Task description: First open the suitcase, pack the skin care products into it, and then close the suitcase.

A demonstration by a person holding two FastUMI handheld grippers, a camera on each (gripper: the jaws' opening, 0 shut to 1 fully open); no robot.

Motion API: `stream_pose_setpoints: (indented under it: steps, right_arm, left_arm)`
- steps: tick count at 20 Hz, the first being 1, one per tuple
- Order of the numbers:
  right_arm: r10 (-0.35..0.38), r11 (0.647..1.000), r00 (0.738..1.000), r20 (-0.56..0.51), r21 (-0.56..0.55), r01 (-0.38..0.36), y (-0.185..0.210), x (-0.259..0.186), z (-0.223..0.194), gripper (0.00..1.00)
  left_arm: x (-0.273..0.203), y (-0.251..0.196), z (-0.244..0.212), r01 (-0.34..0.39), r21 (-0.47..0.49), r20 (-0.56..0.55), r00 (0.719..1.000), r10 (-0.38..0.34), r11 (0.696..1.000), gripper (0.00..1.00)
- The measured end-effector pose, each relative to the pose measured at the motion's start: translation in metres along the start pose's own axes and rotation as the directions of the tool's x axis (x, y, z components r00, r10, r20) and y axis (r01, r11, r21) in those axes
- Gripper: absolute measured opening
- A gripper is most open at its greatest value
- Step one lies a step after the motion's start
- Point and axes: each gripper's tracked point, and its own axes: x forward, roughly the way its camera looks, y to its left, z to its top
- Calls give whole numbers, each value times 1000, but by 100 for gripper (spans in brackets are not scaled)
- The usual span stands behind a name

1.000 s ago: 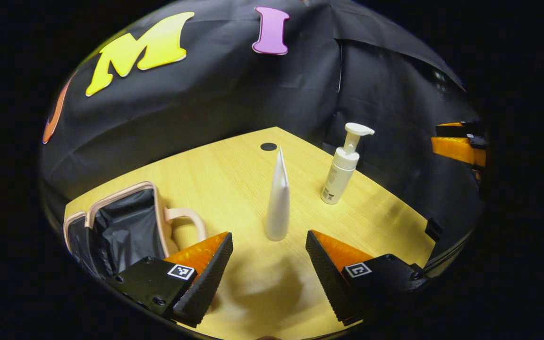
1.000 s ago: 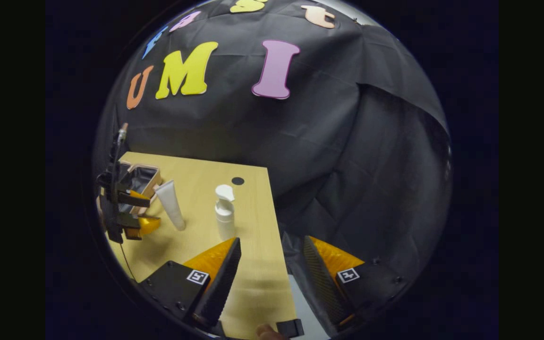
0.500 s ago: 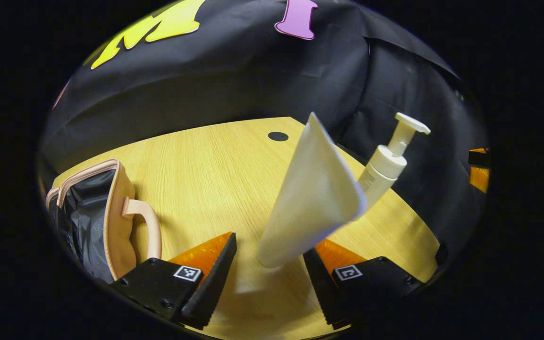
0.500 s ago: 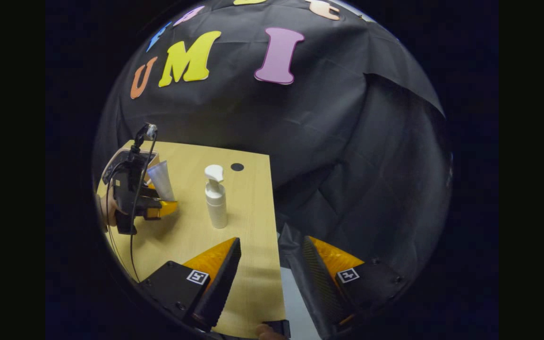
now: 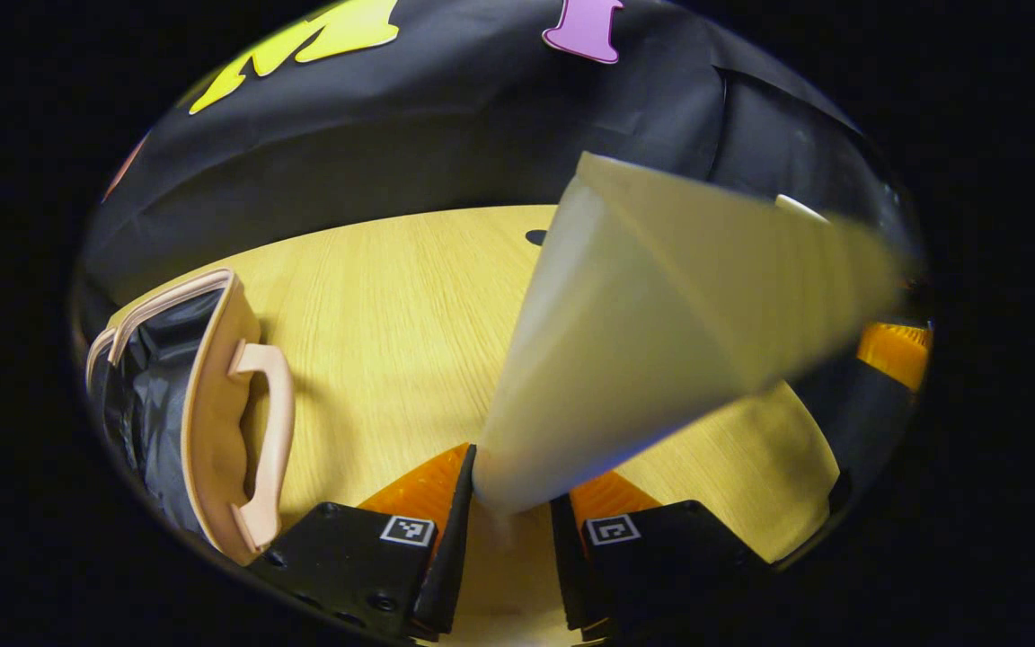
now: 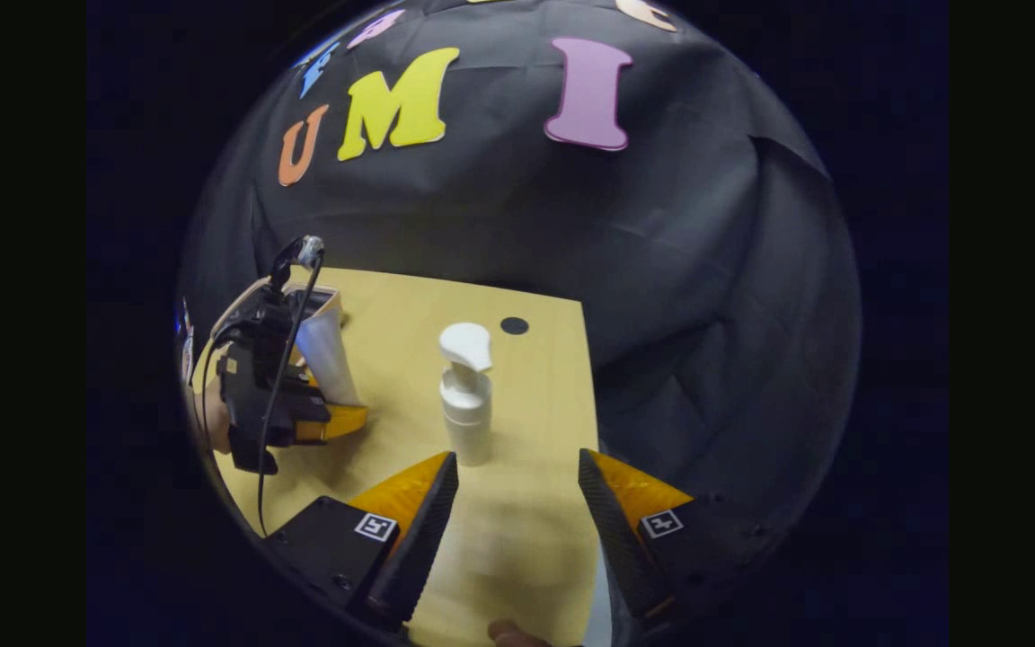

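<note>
The jaws of the left gripper (image 5: 510, 503) are closed on the lower end of a white tube (image 5: 652, 332), which leans up and to the right over the wooden worktop (image 5: 374, 296). The pink suitcase (image 5: 212, 395) lies open at the left, its dark lining showing. The right gripper (image 6: 517, 512) hangs with its jaws wide apart and empty, just short of the white pump bottle (image 6: 466, 395) standing upright on the worktop.
</note>
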Motion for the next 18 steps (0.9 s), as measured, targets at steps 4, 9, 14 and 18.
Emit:
stream_pose_setpoints:
  steps: [4, 9, 14, 18]
  right_arm:
    - [65, 998, 998, 26, 6, -65, 25, 35, 14, 80]
    - [64, 997, 997, 43, 31, -65, 36, 75, 17, 80]
    - [-20, 996, 999, 34, 92, 17, 35, 97, 10, 74]
    - [-103, 982, 995, 3, 158, 101, 35, 92, 0, 51]
  left_arm:
    - [-49, 4, 5, -68, -50, 20, 997, 69, 996, 47]
    - [-134, 14, 2, -163, -115, 39, 985, 168, 980, 47]
    - [-239, 51, 9, -275, -163, 85, 953, 291, 948, 46]
    - [-309, 98, 24, -342, -215, 150, 914, 377, 915, 46]
